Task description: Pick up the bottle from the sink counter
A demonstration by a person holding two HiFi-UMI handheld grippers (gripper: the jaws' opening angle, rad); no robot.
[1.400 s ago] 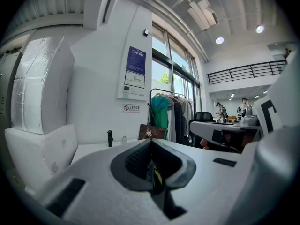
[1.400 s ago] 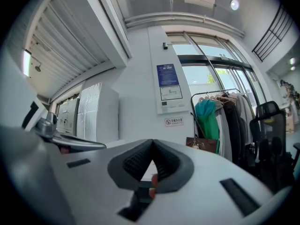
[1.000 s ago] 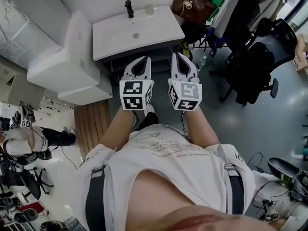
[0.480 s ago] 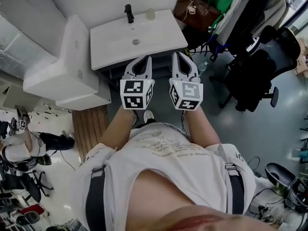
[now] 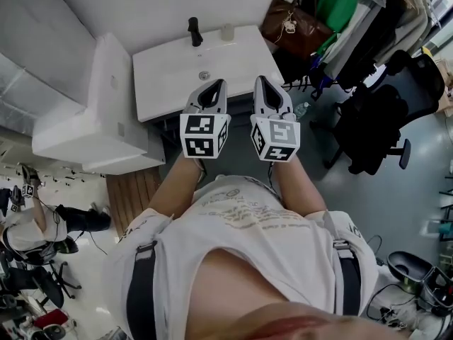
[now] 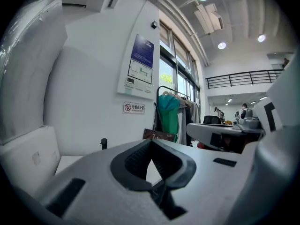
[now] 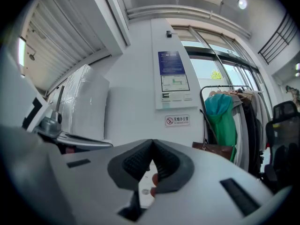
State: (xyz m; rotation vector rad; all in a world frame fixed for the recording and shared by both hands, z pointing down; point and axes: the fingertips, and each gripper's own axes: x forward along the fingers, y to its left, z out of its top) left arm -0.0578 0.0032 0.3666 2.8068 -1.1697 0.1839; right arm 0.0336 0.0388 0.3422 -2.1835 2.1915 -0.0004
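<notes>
The left gripper [image 5: 212, 85] and the right gripper [image 5: 261, 81] both have their jaws pressed together and are empty. The bottle [image 5: 226, 32] stands well ahead of them, beside the tap [image 5: 194, 30]. Reaching it with the jaws closed would likely topple it or push it against the tap.

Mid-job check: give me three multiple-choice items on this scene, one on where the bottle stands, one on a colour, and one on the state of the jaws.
1. Where is the bottle?
A) at the back of the sink counter, right of the tap
B) in the basin
C) on the floor

2. What colour is the tap?
A) white
B) black
C) red

3. How do the jaws of the left gripper and right gripper stand?
A) together, gripping nothing
B) wide apart
C) closed on the bottle

Key: A, it stands by the wall beside the tap; B, it is dark against the white counter; A, both gripper views show the tips met.
</notes>
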